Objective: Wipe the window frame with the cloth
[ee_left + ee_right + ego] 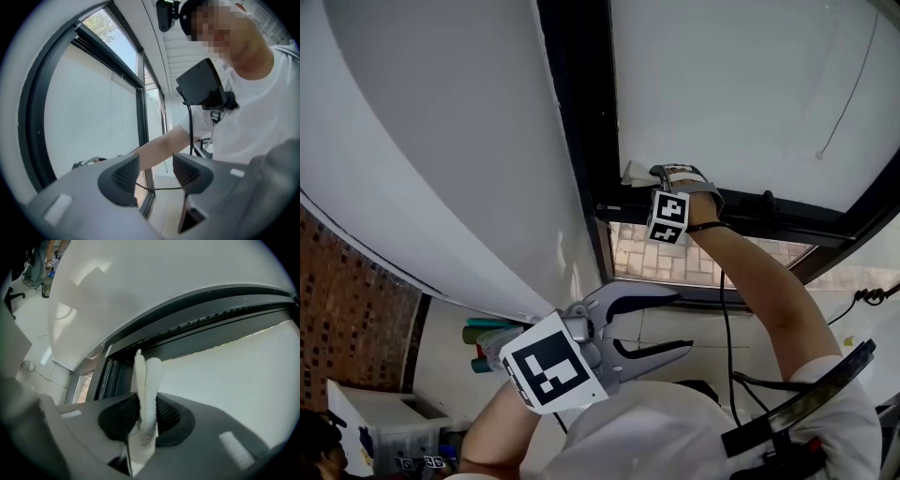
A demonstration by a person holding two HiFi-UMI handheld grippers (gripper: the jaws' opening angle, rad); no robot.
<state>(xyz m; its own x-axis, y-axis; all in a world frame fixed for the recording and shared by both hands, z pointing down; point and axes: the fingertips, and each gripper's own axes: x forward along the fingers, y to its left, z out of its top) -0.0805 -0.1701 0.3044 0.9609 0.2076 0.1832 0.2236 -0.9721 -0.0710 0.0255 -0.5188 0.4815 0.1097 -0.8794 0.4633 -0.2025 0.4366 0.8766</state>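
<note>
A folded white cloth (pixel 146 394) is pinched between the pads of my right gripper (pixel 144 416), which is shut on it. In the head view that right gripper (pixel 649 174) is raised to the dark window frame (pixel 581 122), with the cloth (pixel 636 172) touching the frame's vertical bar where it meets the horizontal rail (pixel 769 220). The frame (pixel 197 319) runs just beyond the cloth tip. My left gripper (pixel 680 323) hangs low near the person's chest, open and empty. Its jaws stand apart around nothing in the left gripper view (pixel 157 171).
A white wall (pixel 441 159) fills the left side. White frosted panes (pixel 741 84) sit right of the vertical bar. Below lie paving stones (pixel 656 253) outside, a white storage box (pixel 384 427) and green bottles (pixel 483 333) on the floor. A cable (pixel 727 309) runs down the right arm.
</note>
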